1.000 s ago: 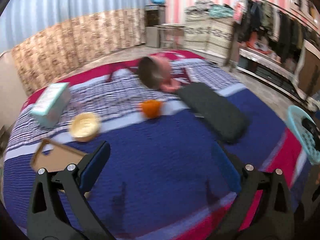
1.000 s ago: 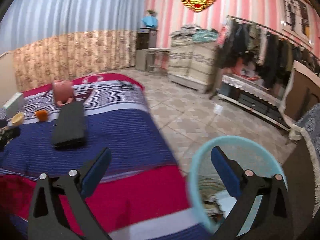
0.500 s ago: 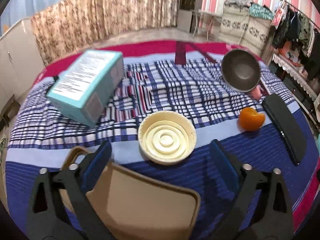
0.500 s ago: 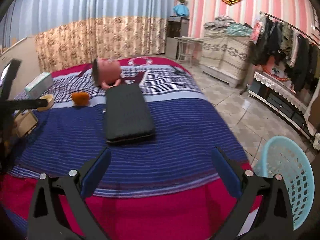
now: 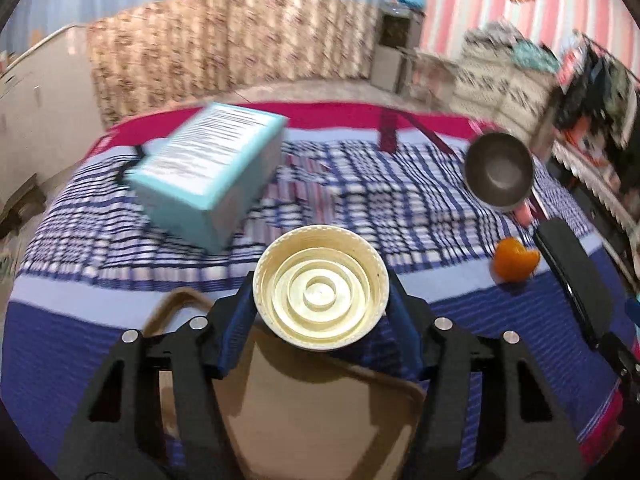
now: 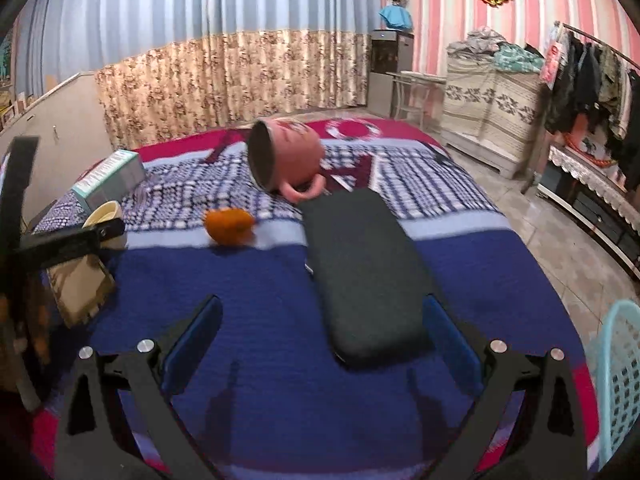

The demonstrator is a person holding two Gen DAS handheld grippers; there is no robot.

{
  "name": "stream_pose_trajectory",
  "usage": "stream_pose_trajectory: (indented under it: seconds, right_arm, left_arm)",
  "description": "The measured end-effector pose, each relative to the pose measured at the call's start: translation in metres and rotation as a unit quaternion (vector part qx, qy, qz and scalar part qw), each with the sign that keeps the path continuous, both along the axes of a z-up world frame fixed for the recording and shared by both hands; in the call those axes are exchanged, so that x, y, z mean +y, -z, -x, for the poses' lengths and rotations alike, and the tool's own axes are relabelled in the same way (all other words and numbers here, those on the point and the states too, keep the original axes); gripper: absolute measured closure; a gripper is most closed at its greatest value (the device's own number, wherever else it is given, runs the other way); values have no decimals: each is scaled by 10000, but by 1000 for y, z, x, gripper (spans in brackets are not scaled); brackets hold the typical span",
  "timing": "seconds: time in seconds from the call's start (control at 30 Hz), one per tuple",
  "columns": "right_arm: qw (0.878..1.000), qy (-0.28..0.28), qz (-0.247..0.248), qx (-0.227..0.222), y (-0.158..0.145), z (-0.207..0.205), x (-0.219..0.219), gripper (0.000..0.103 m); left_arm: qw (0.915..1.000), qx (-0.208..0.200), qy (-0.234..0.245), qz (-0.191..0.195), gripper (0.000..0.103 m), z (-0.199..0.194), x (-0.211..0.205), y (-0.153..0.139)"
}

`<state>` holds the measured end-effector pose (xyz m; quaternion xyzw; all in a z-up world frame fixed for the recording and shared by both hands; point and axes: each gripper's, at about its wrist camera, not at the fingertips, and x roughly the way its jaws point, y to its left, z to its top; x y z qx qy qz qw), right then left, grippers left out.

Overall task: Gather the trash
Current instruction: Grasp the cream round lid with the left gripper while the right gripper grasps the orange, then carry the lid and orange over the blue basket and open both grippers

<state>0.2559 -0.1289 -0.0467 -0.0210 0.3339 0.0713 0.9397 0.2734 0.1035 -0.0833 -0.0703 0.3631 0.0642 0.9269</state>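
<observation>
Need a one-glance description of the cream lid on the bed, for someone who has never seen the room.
On the striped blue bedspread, look just in front of the teal box, at the edge of a brown paper bag. The cream lid lies between the closing left gripper pads: round, pale, concentric rings inside, unlike the orange peel.

You are in a home bedroom: a bed (image 6: 460, 264) under a striped and checked cover, floral curtains (image 6: 240, 76) along the far wall, a loaded clothes rack (image 6: 592, 80) and folded laundry on a cabinet (image 6: 492, 100).
</observation>
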Motion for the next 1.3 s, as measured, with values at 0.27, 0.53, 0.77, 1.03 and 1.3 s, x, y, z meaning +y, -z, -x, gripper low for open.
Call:
stream_pose_trajectory:
  seconds: [0.27,0.53,0.77,1.03,1.3]
  right_arm:
    - [9988,-474,43,113,5,-43,55,24]
    - [9933,-899,-105,716,29,-84,80,57]
    - [9953,-914,-113,287,12,-55,64,67]
    - [9997,-164,50,-154,-26,19,-35,67]
    - [9914,1169,294,-517,-50,86,-164,67]
  left_arm:
    - [9997,-31,-260,31,43,-1,5,5]
    - [9998,-12,-189,50,43,-3,7,7]
    - [9999,-3,-140,29,43,-4,6,9]
    - [10000,-11,-71,-66,43,-5,1,7]
    - [9977,-327,435,-408,43,13,-47,-27]
